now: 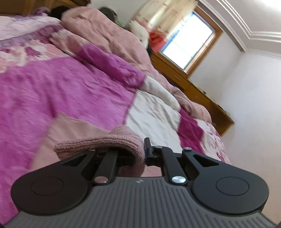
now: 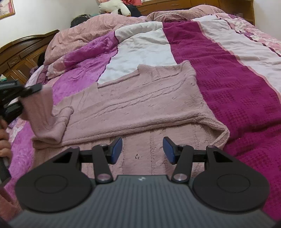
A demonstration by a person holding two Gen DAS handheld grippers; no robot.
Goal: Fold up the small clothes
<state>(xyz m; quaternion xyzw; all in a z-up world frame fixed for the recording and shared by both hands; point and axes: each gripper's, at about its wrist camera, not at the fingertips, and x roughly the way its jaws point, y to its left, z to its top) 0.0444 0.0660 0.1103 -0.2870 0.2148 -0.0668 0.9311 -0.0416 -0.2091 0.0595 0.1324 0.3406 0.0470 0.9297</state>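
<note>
— Pink knit sweater (image 2: 133, 105) lay spread across the quilt (image 2: 228, 91), filling mid-frame; the right gripper (image 2: 142, 149), jaws parted and empty, hovered over its near hem.

— And the left gripper (image 2: 22, 98)?

— Clenched on a lifted sleeve (image 2: 43, 112) at left edge.

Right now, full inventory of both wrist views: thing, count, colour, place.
sweater: 1, dusty pink knit, flat on bed, one corner lifted
bedspread: 1, magenta, purple, white patches, covers bed
blanket: 1, pink, bunched at far side
plush toy: 1, white, beyond bed
headboard: 1, brown wood
window: 1, wood frame, curtained
left gripper: shut on sweater corner
right gripper: open above sweater
hand: 1, left edge
</note>
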